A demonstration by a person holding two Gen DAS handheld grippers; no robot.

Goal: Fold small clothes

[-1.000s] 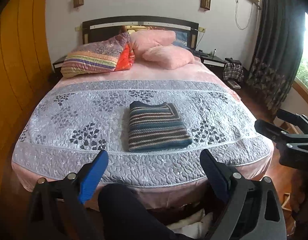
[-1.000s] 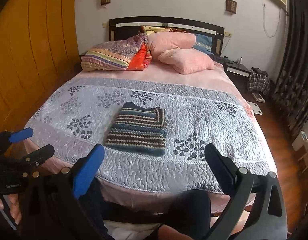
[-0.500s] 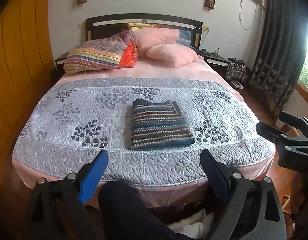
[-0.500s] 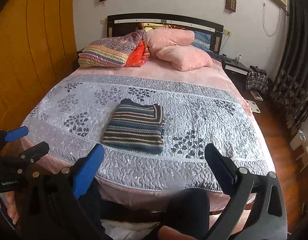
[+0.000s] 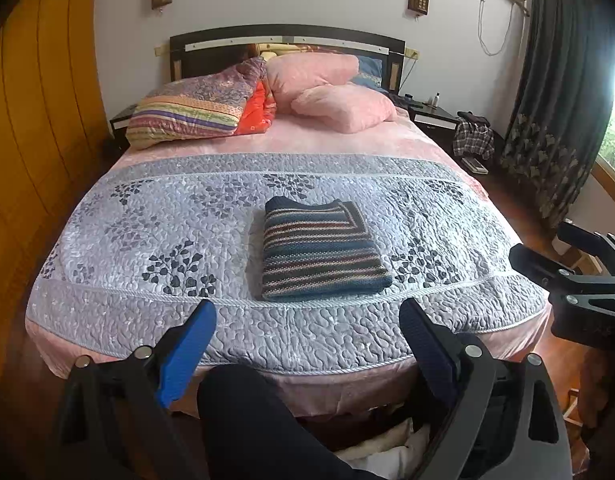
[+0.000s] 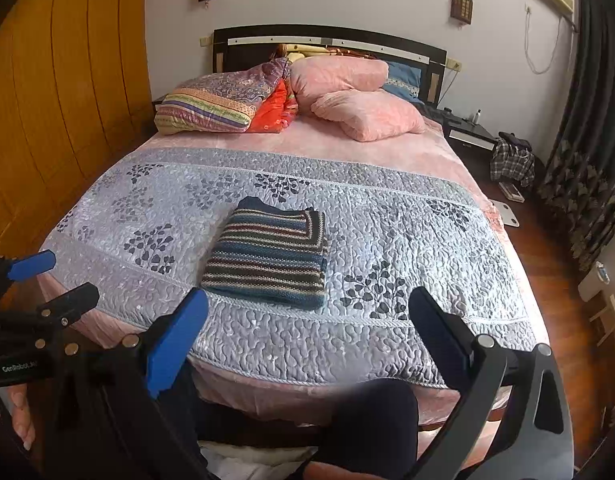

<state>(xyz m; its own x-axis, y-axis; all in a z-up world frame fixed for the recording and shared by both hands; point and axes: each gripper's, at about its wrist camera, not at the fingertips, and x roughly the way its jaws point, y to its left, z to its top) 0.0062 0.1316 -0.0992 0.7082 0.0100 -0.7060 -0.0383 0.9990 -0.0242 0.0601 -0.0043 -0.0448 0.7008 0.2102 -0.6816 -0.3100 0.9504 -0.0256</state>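
— Hiding anything, those knees?
— Only the bed's near edge. Folded striped sweater lies mid-quilt; left claw and right claw both released, empty, well short.

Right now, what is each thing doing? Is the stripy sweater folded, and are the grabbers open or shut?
Striped sweater: folded in a neat rectangle, lying flat on the quilt.
Quilt: spread smooth over the bed.
Left gripper: open, empty, held back from the bed's foot edge.
Right gripper: open, empty, also held back.
Pink pillows: piled at the headboard.
Curtain: drawn to the side of the window.
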